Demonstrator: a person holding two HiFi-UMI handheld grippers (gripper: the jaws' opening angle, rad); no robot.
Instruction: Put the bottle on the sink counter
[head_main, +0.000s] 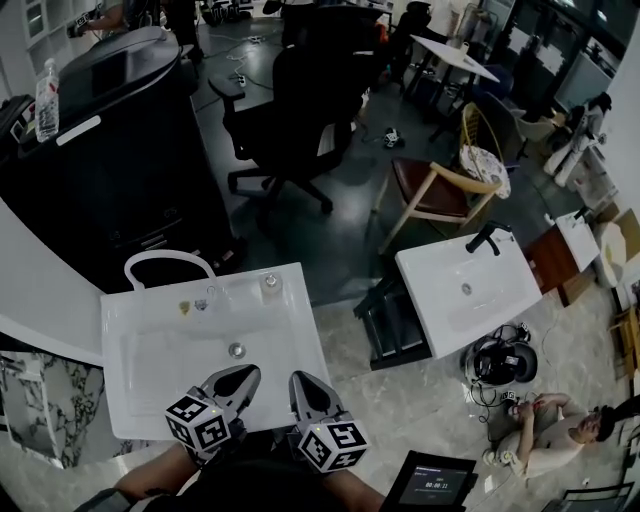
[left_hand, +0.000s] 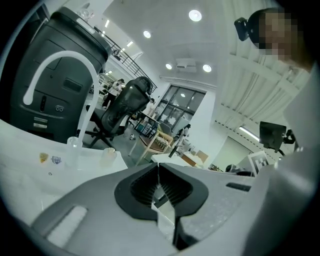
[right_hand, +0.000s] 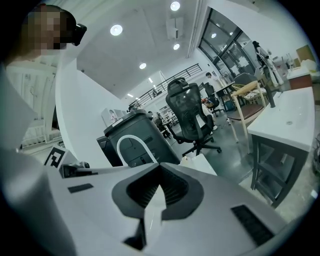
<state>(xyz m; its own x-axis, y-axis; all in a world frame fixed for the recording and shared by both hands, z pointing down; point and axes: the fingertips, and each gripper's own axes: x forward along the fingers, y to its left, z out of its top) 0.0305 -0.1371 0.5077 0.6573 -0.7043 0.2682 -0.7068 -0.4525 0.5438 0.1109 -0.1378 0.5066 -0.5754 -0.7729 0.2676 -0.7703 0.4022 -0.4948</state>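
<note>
A clear plastic bottle (head_main: 47, 98) with a white cap stands upright on top of a big black machine (head_main: 120, 150) at the far left, well beyond the sink. The white sink counter (head_main: 290, 310) lies just in front of me, with a white arched faucet (head_main: 168, 262) at its back edge. My left gripper (head_main: 248, 374) hovers over the basin's near edge, jaws shut with nothing in them. Beside it, my right gripper (head_main: 301, 381) is likewise shut and empty. The left gripper view shows the closed jaws (left_hand: 159, 172) pointing past the faucet (left_hand: 60, 75); the right gripper (right_hand: 160, 172) also faces the faucet (right_hand: 131, 145).
A small round cap-like item (head_main: 270, 283) and stickers (head_main: 186, 307) sit on the counter's back ledge. A second white sink (head_main: 470, 290) stands to the right, with a black office chair (head_main: 300, 110) and a wooden chair (head_main: 440, 185) behind. A person (head_main: 545, 430) sits on the floor at lower right.
</note>
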